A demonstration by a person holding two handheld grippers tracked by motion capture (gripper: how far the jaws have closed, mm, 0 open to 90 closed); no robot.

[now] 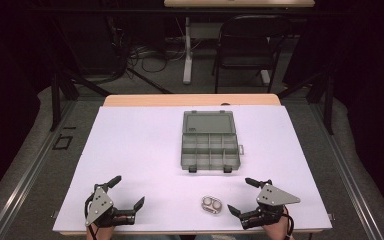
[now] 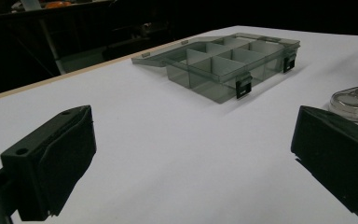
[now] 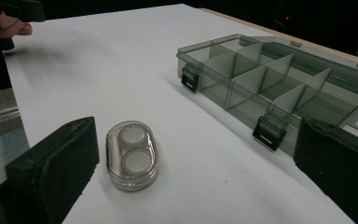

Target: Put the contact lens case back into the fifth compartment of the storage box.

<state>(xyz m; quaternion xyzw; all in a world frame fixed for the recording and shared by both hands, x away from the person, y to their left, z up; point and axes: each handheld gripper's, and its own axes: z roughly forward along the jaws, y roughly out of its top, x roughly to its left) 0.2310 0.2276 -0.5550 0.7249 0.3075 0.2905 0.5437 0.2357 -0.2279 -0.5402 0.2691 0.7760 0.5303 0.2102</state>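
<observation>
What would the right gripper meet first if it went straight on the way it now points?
Probably the small clear oval case, which lies just ahead between the open jaws of the right gripper, nearer the left jaw. The open compartment box sits farther on and to the side.

We open on a broad white flat-topped table (image 1: 130, 150), a pale wooden edge strip (image 1: 190, 100) peeking out along its far side. Beyond it, on the grey carpeted floor (image 1: 205, 87), a black metal folding chair (image 1: 245, 45) stands to the right of a white upright table leg (image 1: 187, 50). Left of that leg, a tangle of dark cables (image 1: 150, 55) sprawls across the floor. Down the left side runs a long grey metal rail (image 1: 32, 167), with a small black square outline (image 1: 61, 143) lying just beside it.
</observation>
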